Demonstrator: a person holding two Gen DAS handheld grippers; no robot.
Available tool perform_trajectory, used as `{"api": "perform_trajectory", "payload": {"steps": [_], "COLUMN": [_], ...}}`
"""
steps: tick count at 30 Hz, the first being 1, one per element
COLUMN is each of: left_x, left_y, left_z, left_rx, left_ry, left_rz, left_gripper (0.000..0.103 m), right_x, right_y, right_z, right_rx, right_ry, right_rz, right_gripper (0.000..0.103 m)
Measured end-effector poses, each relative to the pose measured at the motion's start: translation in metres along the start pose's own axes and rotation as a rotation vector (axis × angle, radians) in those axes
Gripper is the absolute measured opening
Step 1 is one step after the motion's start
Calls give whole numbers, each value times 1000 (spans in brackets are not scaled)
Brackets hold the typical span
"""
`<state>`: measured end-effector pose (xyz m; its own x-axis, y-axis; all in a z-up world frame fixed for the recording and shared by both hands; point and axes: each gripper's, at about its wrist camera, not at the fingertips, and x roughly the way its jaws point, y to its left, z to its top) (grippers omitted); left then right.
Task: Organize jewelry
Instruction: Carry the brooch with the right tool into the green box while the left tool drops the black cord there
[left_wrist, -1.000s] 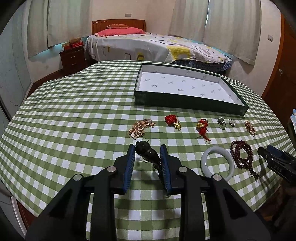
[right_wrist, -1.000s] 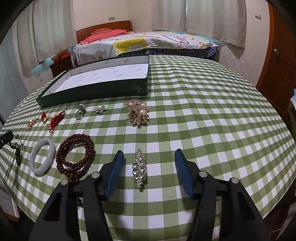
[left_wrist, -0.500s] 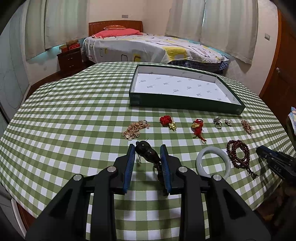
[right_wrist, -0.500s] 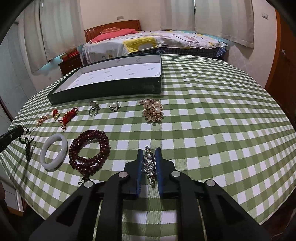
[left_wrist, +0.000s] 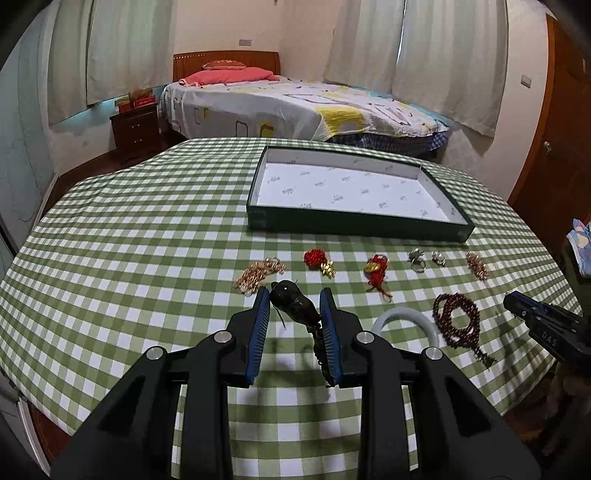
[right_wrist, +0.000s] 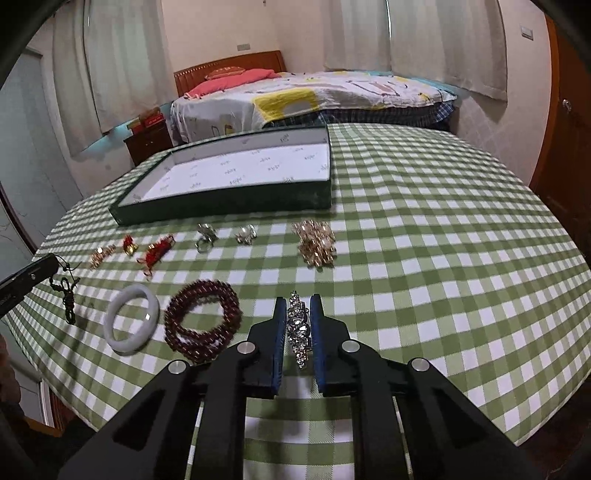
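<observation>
The left gripper has its fingers closed on a dark pendant, held off the bench, its cord hanging below. The right gripper has narrow fingers clamping a rhinestone brooch lengthwise between the pads. Ahead of both pairs of fingers lies the green tray; left of the right fingers sit a red bead bracelet and a white bangle.

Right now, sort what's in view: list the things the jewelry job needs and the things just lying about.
Job: tray, black pendant in left gripper, crystal brooch in right gripper, bangle, red beads, rings, pearl brooch.

Lying about: bed, nightstand, curtains.
</observation>
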<state>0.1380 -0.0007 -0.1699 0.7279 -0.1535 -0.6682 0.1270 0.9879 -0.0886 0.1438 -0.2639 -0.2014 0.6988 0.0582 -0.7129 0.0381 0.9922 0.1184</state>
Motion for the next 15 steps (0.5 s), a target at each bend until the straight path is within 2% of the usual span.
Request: {"api": "perform_trajectory", "payload": {"steps": [8,15], "left_x": [1,19], "left_y": [-9,-20], "left_z": [27,77], "left_rx": [11,53], "left_ry": [-54,-144], "left_rz": [-32,-54], "left_gripper": [27,27], "right_x": [-8,2], "right_y": [8,16], "right_z": [38,96], "right_rx": [4,6], "right_ry": [-76,-186], "right_rz": [43,65], "right_gripper": [14,14]}}
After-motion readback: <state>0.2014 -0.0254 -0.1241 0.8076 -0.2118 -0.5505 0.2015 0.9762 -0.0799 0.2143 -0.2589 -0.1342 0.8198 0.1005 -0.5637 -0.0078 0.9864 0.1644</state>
